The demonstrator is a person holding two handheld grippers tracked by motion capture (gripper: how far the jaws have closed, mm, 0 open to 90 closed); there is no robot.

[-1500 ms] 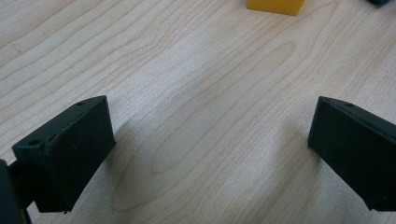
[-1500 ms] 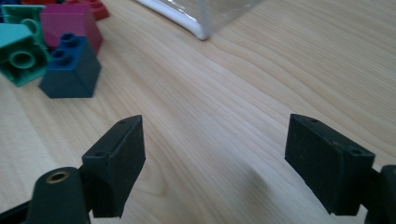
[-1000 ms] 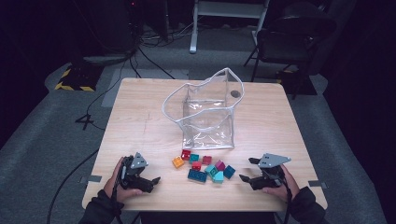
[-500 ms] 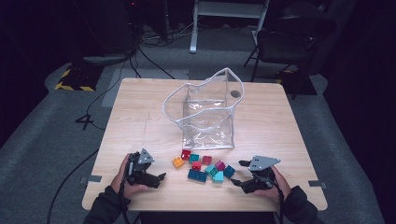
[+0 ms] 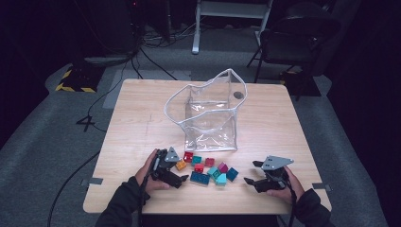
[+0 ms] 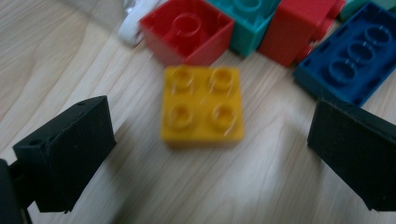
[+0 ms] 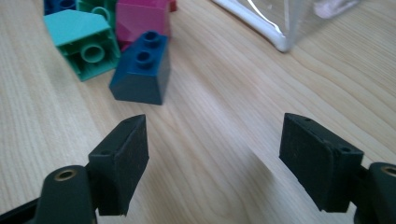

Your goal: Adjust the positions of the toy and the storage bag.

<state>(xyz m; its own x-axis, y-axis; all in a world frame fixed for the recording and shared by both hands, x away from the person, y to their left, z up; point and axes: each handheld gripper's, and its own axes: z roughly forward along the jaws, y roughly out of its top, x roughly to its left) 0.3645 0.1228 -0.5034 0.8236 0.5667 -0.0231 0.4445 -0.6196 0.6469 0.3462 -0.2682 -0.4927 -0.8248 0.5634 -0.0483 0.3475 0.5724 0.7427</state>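
A loose pile of toy bricks (image 5: 208,170) lies on the wooden table (image 5: 142,123), in front of a clear plastic bag (image 5: 208,113) that stands open. My left gripper (image 5: 181,171) is at the pile's left end. It is open, and a yellow four-stud brick (image 6: 201,105) lies on the wood between its jaws (image 6: 210,144) without touching either. My right gripper (image 5: 253,173) rests open to the right of the pile with bare wood between its jaws (image 7: 215,158). A dark blue sloped brick (image 7: 140,70) lies just ahead of it.
Beyond the yellow brick sit a red brick (image 6: 187,30), a teal one (image 6: 247,23) and a blue flat brick (image 6: 350,60). A teal brick (image 7: 86,39) and a magenta brick (image 7: 142,18) lie behind the sloped one. The bag's white rim (image 7: 261,23) is close by. A chair (image 5: 293,38) stands beyond the table.
My left gripper has slid right, from the table's left front to the pile, and now straddles the yellow brick. My right gripper has shifted slightly left toward the bricks.
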